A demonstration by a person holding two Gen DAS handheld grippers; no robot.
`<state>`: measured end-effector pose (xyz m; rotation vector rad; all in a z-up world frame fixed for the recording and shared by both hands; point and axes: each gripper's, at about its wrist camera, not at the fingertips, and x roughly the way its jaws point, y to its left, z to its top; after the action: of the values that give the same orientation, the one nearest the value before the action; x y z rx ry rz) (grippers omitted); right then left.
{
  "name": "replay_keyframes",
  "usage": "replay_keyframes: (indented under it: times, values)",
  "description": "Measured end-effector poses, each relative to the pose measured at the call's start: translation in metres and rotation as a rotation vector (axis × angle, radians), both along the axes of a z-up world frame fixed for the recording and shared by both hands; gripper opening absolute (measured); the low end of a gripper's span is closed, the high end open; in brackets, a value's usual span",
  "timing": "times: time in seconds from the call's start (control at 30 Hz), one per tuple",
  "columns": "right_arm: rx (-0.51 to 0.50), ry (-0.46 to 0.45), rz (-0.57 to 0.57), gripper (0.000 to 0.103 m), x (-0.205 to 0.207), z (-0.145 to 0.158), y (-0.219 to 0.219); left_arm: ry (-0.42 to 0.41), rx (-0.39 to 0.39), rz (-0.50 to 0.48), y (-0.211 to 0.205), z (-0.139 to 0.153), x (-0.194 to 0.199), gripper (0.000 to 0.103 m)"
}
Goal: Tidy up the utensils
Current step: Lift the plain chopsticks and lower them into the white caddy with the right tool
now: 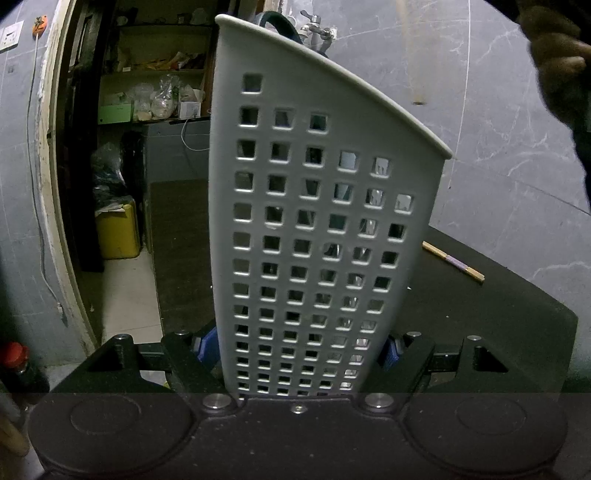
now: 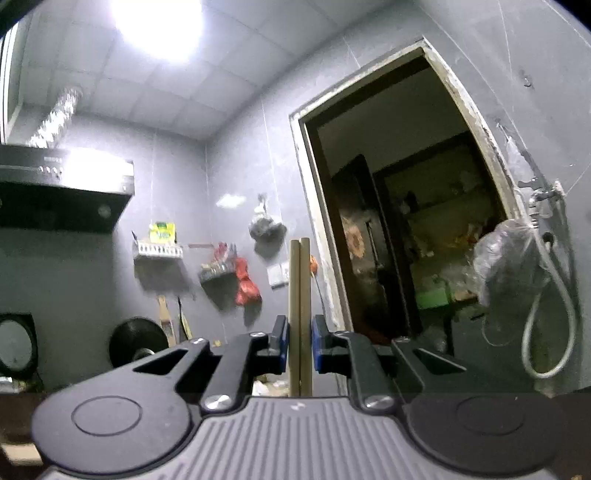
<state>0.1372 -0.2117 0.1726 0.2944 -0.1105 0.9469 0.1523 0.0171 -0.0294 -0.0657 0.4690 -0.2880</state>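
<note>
Already our right fingers (image 2: 299, 345) pinch a pair of wooden chopsticks (image 2: 300, 295) upright, while our left fingers (image 1: 295, 350) clamp the perforated white utensil holder (image 1: 306, 221) on the dark counter (image 1: 498, 332). Loosely paired, the sticks could scissor apart, miss the holder's rim, or tip it. One more chopstick (image 1: 453, 262) lies beyond.

Both grippers, left (image 1: 295, 349) and right (image 2: 300, 343), clamped, loaded

Dim fisheye views; ceiling light (image 2: 159, 26) glares overhead.
</note>
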Motion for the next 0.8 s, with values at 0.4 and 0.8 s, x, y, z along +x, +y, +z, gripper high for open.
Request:
replay_keyframes:
  times: [0.4,0.8]
  values:
    - [-0.048,0.099,-0.003,0.015,0.005,-0.072,0.014,0.000,-0.007,-0.001,0.001,0.001,0.000,0.079]
    - [-0.218,0.085,-0.213,0.074,-0.048,-0.110,0.021,0.000,-0.014,0.000,0.002,0.000,0.000,0.079]
